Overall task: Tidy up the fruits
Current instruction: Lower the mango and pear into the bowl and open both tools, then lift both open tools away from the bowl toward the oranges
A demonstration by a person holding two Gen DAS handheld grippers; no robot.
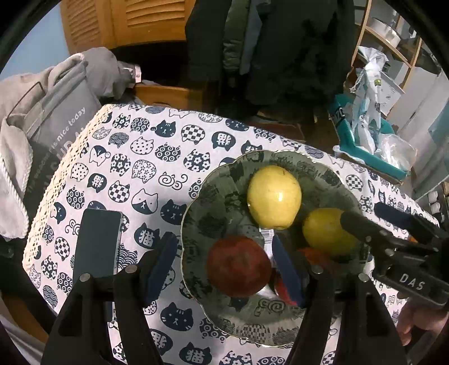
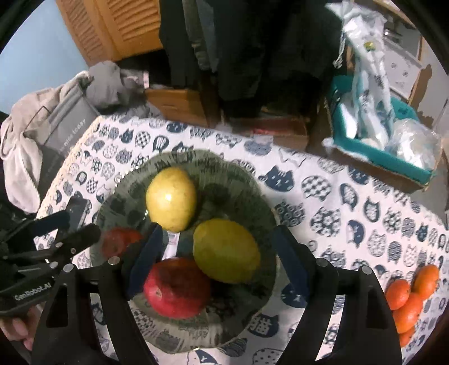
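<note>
**Both grippers poised over the fruit plate**

The desk wears a white cloth [image 1: 146, 168] printed with navy cat faces. Behind it stand louvred wooden doors [image 1: 134, 19], dark hanging coats [image 1: 275, 50] and a teal box [image 2: 384, 157] stuffed with plastic bags; grey fabric and a grey tote [image 1: 56, 118] slump at the desk's far left corner. A dark phone [image 1: 98, 241] lies flat on the cloth, just left of the plate.

The green patterned plate [image 1: 221, 191] carries two yellow-green fruits, one further back [image 1: 273, 196] and one nearer the right side [image 2: 226, 251], and two red apples, one on the left side [image 1: 238, 265] and one at the near edge [image 2: 176, 286]. A cluster of oranges [image 2: 409, 294] sits on the cloth, well apart to the right of the plate.

The left gripper [image 1: 224, 269] has its jaws spread wide, straddling the plate's left rim and the left apple, and is gripping nothing. The right gripper [image 2: 219, 261] is likewise spread wide over the plate, its jaws flanking the nearer yellow fruit and near-edge apple; whether either pad touches fruit I cannot tell.
</note>
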